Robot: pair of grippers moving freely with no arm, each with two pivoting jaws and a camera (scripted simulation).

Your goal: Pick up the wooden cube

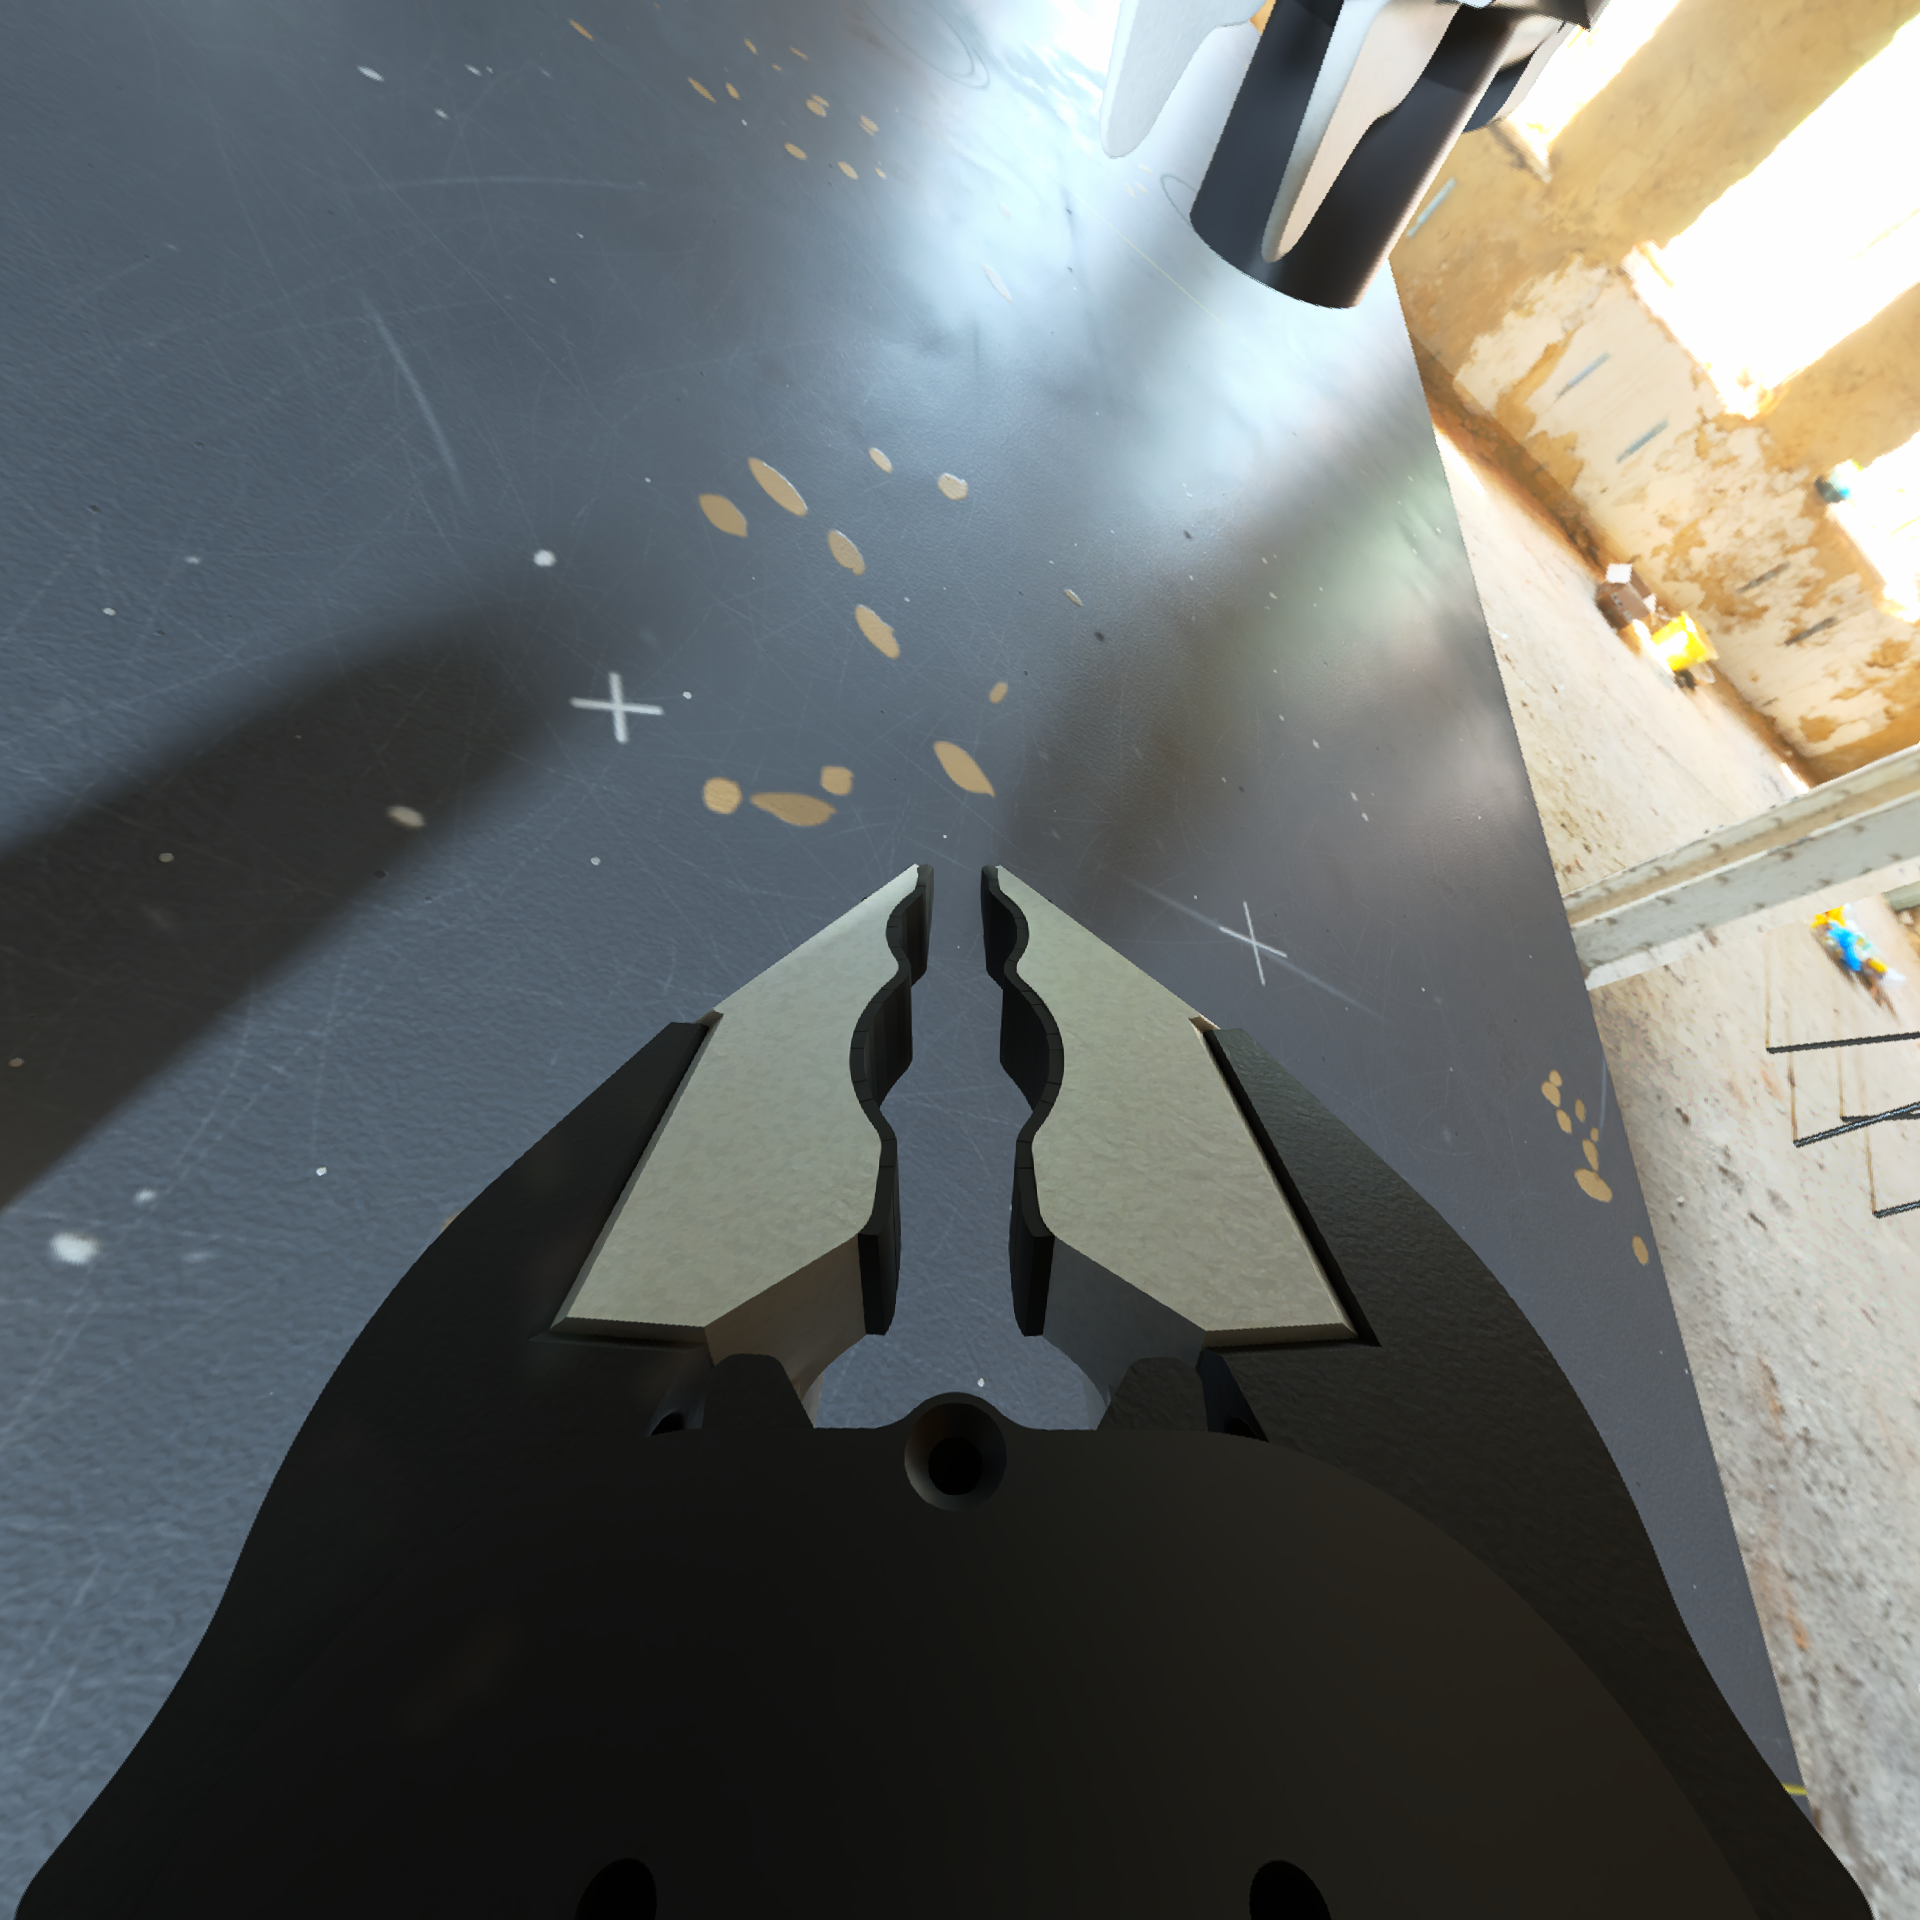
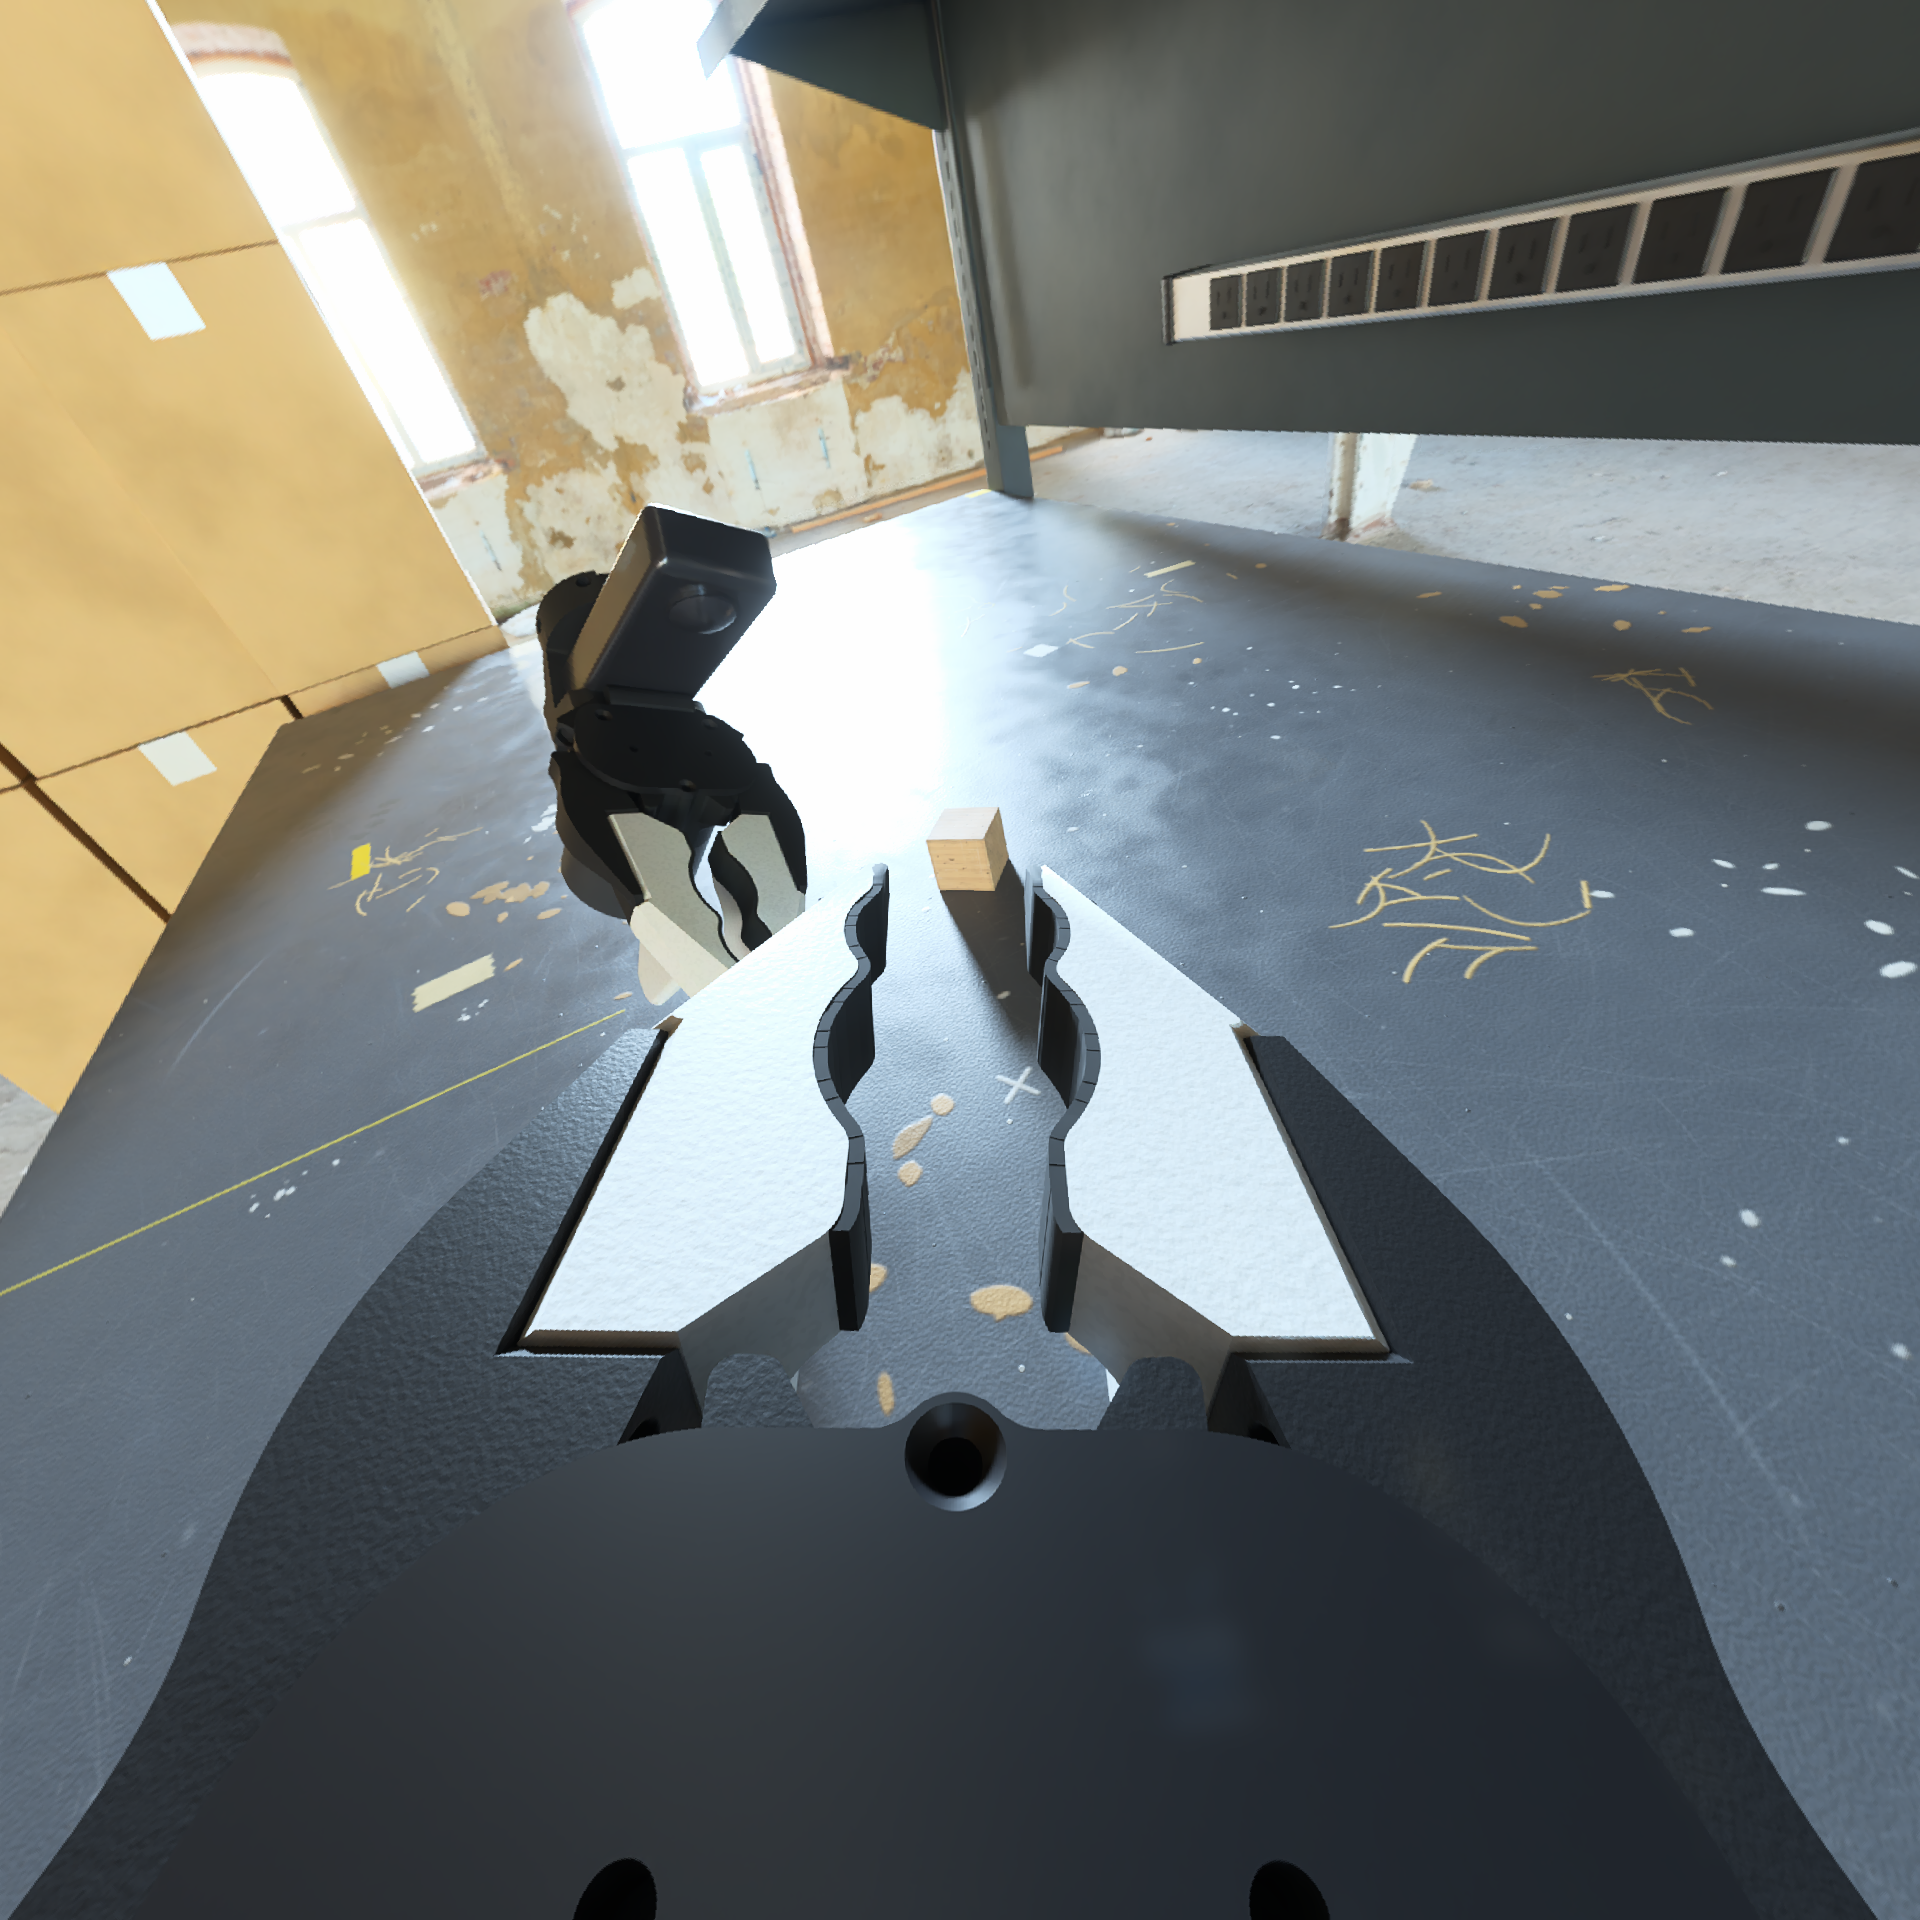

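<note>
Right wrist view: the wooden cube (image 2: 968, 850) rests on the dark table (image 2: 1455, 1143), just beyond the tips of the right gripper (image 2: 958, 878), nearly centred on the gap and slightly toward the right finger.
Cube orientation: one vertical edge is turned toward the camera; no long axis can be told.
Right jaws: released, gap empty, cube not touched.
Left gripper (image 2: 740, 914): left of the cube, apart from it.
Left jaws: a narrow gap shows between the tips (image 1: 957, 875), nothing gripped.
</note>
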